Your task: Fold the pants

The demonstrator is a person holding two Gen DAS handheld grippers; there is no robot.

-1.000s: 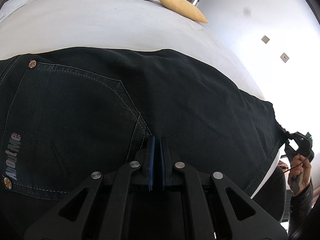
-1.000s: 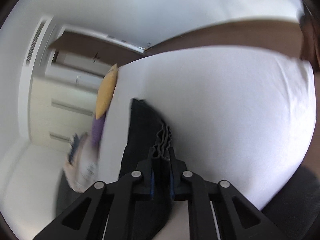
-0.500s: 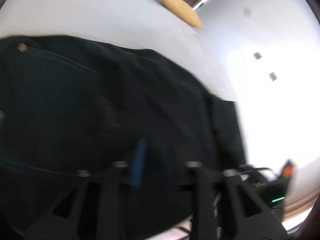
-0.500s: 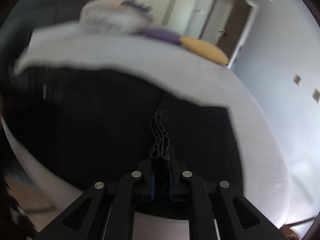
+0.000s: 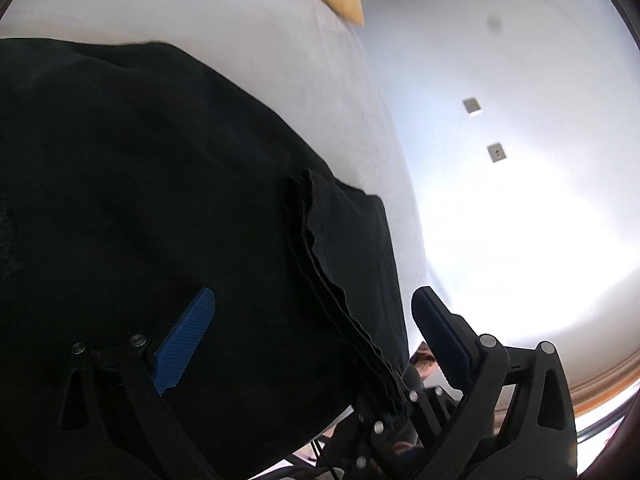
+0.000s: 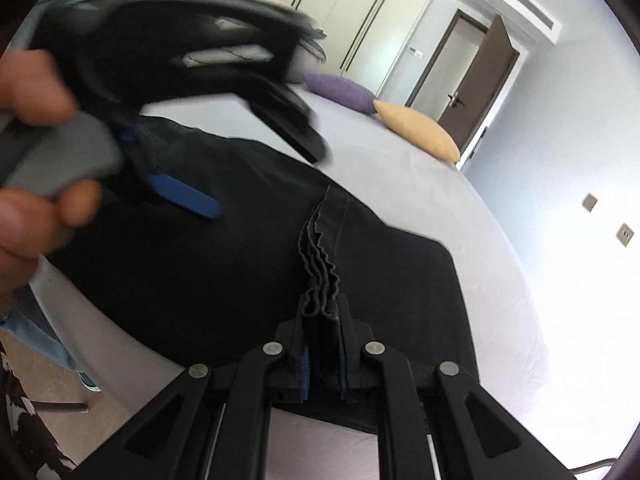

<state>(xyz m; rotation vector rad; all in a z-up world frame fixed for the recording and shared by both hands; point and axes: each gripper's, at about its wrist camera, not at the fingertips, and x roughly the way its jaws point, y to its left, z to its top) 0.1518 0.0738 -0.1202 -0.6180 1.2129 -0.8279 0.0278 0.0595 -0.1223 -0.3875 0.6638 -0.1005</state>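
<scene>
Black pants point(image 5: 140, 180) lie folded on the white bed point(image 5: 200, 8). My left gripper point(image 5: 312, 320) hovers over them with its jaws opening wide. Its blue pads point(image 5: 188, 344) press on nothing; only the flat cloth and the bunched hem point(image 5: 316, 264) lie beneath the gap. In the right wrist view the pants point(image 6: 200, 272) spread across the bed point(image 6: 440, 200). My right gripper point(image 6: 322, 320) is shut on the wavy stack of hem layers point(image 6: 318, 272). The left gripper point(image 6: 264, 180) shows blurred at upper left, held by a hand point(image 6: 28, 92).
A yellow pillow point(image 6: 416, 130) and a purple pillow point(image 6: 340, 90) lie at the far end of the bed. Wardrobe doors point(image 6: 360, 12) and an open brown door point(image 6: 480, 76) stand behind. The bed's near edge and the floor point(image 6: 80, 364) are at lower left.
The left gripper let go of the pants, opened wide and swung right. The right gripper rolled and carried the hem across, laying it over the pants.
</scene>
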